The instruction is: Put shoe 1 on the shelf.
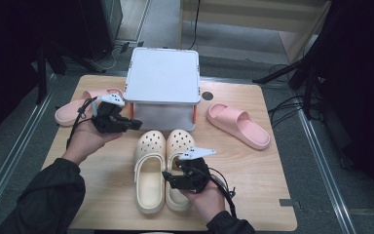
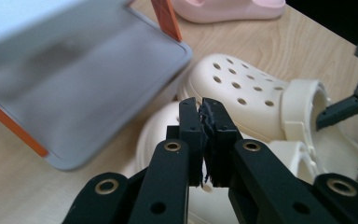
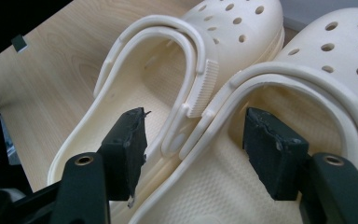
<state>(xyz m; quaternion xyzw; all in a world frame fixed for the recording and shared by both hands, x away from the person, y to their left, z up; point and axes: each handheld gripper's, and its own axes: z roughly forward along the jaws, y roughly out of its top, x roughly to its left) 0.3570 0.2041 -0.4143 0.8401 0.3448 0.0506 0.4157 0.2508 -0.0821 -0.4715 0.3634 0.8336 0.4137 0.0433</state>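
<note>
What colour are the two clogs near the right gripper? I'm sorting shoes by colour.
Cream, with round holes over the toes. The clogs show best in the right gripper view.

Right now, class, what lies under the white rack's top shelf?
Under the white rack top, only a grey lower tray shows, with nothing on its visible part. The top covers the tray's rear, so that part cannot be checked.

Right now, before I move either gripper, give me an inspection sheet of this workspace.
Surface: wooden table, mostly bare at the near edge.
Job's things: cream clogs, paired side by side; pink slide at right, pink slide at left; white box on a rack with orange posts.
Clutter: small dark disc beside the box.
Grippers: left gripper shut, empty; right gripper open, straddling the clogs' touching inner walls.
Cables: one trailing from each gripper.
Surroundings: grey floor, dark stands.
</note>
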